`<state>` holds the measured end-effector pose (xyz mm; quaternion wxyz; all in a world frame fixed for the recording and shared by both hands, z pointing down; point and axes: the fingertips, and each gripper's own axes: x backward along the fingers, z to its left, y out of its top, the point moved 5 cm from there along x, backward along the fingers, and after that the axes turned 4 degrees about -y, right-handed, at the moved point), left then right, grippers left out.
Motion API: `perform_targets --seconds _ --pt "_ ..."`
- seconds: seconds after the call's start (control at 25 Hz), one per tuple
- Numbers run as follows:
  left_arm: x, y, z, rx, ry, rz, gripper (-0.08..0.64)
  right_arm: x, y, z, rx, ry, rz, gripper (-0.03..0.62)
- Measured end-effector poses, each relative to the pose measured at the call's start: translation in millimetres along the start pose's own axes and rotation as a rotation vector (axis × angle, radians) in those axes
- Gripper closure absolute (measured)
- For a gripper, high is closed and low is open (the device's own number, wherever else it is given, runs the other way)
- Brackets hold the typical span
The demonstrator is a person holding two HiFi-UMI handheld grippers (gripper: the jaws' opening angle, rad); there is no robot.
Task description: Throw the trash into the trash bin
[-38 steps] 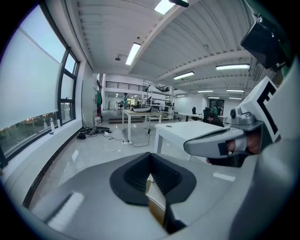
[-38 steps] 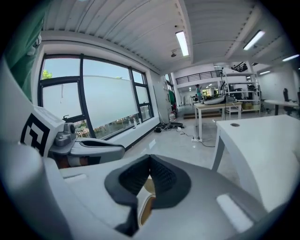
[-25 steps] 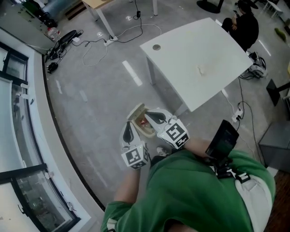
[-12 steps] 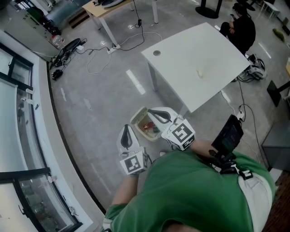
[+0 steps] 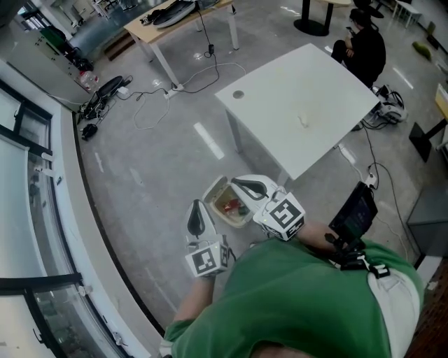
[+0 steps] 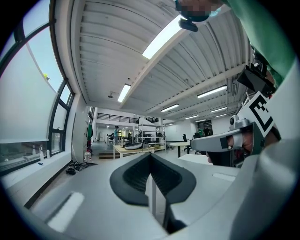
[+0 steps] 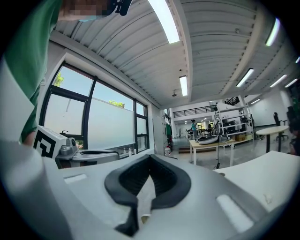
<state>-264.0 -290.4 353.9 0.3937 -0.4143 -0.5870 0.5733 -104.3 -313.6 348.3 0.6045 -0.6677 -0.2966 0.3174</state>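
Observation:
A small beige trash bin (image 5: 213, 187) stands on the grey floor by the table leg, with red and green trash (image 5: 231, 206) inside it. My left gripper (image 5: 197, 213) hovers just left of the bin, and its jaws (image 6: 151, 159) are shut on nothing. My right gripper (image 5: 248, 186) hovers over the bin's right rim. Its pads (image 7: 150, 161) also meet, and I see nothing gripped. Both point level. A small crumpled scrap (image 5: 303, 120) lies on the white table (image 5: 294, 84).
A person in black (image 5: 360, 45) sits beyond the white table. A wooden table (image 5: 157, 15) stands farther back, and cables (image 5: 161, 98) trail over the floor. A glass window wall (image 5: 35, 196) runs along the left. A black device (image 5: 353, 213) hangs at my hip.
Both grippers have risen from just above the bin, still shut. More of the bin's inside now shows between them.

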Motion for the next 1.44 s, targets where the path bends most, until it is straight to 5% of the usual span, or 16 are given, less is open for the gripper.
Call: perform_targets --seconds 1.44 --pt "5.8 2.9 -44.5 0.047 -0.134 -0.019 0.558 46.1 -4.5 7.2 0.021 -0.102 0.021 0.589"
